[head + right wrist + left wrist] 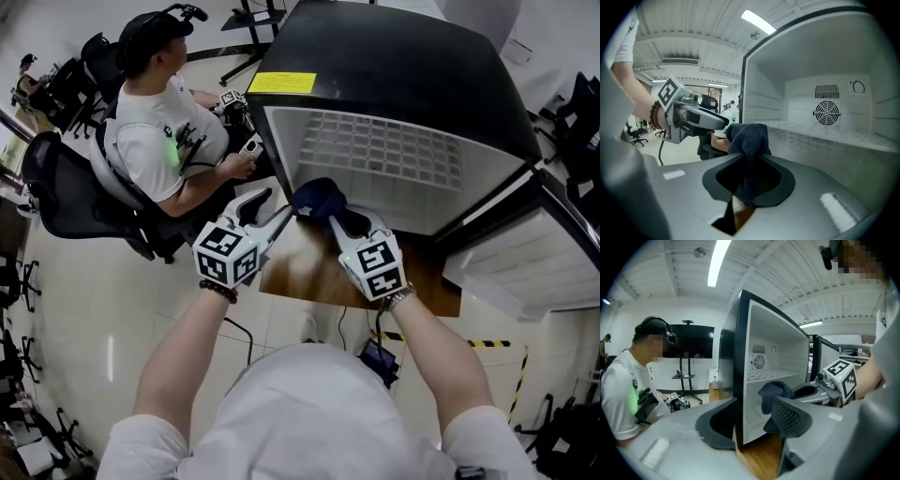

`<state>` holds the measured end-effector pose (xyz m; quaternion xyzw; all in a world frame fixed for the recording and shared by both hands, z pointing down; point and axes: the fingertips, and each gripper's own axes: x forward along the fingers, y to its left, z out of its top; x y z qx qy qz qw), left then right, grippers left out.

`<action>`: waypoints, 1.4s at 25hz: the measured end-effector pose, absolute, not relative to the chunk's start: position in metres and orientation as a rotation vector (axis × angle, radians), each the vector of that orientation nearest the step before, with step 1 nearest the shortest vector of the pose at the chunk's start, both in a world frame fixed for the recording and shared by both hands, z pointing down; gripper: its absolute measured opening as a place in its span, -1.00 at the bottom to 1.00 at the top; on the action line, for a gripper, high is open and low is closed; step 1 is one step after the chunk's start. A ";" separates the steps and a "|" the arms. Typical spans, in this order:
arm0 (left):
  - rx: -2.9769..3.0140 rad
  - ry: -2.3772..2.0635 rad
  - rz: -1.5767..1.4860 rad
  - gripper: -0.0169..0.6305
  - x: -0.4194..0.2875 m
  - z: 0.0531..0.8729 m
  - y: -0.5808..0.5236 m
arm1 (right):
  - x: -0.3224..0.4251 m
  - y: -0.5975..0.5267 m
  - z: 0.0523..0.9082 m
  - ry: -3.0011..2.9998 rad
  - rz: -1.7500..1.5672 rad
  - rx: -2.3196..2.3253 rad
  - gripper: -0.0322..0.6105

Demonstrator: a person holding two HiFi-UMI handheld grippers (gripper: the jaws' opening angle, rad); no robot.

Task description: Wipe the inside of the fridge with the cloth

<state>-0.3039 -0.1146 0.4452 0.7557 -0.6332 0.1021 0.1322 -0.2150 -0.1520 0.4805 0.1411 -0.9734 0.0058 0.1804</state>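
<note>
At the mini fridge (394, 84) mouth: approach step, apparently.
Right gripper (330, 217) is clenching the navy cloth (315, 195); left gripper (272, 210), at its nine o'clock, is idling released. Next, likely: pressing it inside.

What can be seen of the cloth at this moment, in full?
The cloth is dark blue, soft and nubbly like terry, bunched into a lump. The right gripper has its jaws shut on a fold, so the bulk stands above them and a tail hangs below. It is held at the open front of the fridge; whether it touches the fridge is unclear. The left gripper is close beside it, jaws apart, gripping nothing.
</note>
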 end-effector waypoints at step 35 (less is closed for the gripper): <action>2.273 -1.756 0.347 -0.19 -0.309 0.464 -0.145 | -0.316 -0.233 0.556 -2.732 0.137 0.679 -0.74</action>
